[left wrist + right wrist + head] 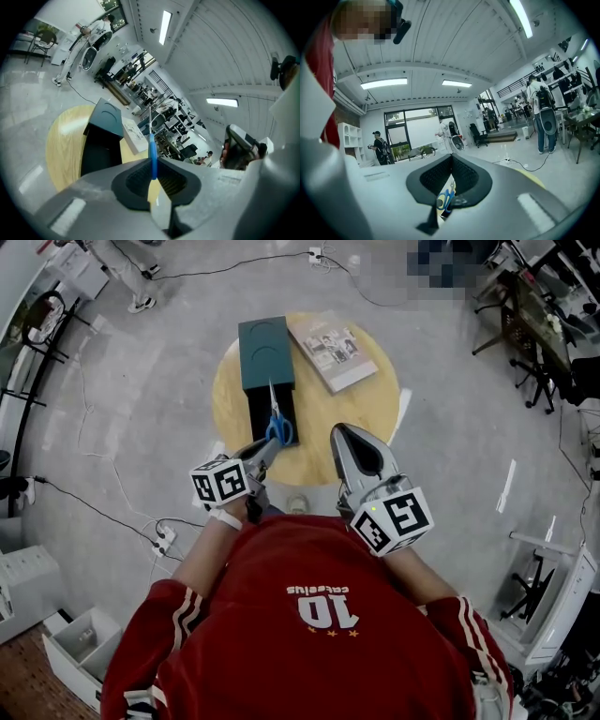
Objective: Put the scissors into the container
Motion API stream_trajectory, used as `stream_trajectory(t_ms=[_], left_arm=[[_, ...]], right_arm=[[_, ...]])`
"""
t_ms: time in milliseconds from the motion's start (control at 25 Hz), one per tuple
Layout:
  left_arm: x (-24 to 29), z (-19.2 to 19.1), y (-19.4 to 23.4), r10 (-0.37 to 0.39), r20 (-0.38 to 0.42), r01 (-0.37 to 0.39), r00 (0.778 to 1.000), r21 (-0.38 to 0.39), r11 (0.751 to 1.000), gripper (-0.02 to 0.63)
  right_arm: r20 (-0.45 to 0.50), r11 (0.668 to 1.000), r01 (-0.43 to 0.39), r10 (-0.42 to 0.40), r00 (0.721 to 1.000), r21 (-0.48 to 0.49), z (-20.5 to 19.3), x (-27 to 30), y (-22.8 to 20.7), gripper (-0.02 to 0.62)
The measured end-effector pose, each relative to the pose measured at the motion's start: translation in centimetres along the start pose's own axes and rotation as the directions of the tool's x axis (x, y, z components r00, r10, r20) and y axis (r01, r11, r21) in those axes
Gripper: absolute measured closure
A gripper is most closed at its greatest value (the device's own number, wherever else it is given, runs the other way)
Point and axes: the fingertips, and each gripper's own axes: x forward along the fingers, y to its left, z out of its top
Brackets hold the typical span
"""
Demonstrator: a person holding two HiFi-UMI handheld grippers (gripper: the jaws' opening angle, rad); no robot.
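Beyond the red jersey [319,615], the left hand-held gripper [271,442] clenches the blue-handled scissors [277,418], blades toward twelve o'clock, seemingly over the open black container [256,407] on the round surface [361,413], so I'd say only lowering and releasing remain; the right hand-held gripper [349,435] is closed, empty.

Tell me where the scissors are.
Head view, left of centre: the scissors are over the black container on the round table, blue handle clamped in the left hand-held gripper.
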Motion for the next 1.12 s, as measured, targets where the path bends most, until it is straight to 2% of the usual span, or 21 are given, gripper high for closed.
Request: stream_trajectory(t_ms=[200, 600, 1000, 1120], left_arm=[[1.7, -1.7, 3.7, 0.052, -0.039, -0.054, 0.998, -0.048, 0.997, 0.572], [4.3, -3.2, 7.6, 0.100, -0.086, -0.106, 0.991, -0.071, 0.992, 0.572], [5.7, -4.1, 9.0, 0.140, -0.110, -0.151, 0.984, -0.100, 0.983, 0.571], [5.9, -4.1, 9.8, 0.174, -0.113, -0.186, 0.978, -0.097, 0.978, 0.565]], right_arm=[[-0.010, 1.000, 0.016, -0.016, 1.000, 0.008, -0.3, 0.0, -0.2, 0.606], [-0.041, 0.999, 0.034, -0.034, 0.999, -0.011, -0.3, 0.7, -0.2, 0.606], [-0.055, 0.999, 0.041, -0.042, 0.998, -0.023, -0.1, 1.2, -0.5, 0.606], [-0.053, 0.999, 0.037, -0.038, 0.998, -0.022, -0.1, 1.4, -0.4, 0.606]])
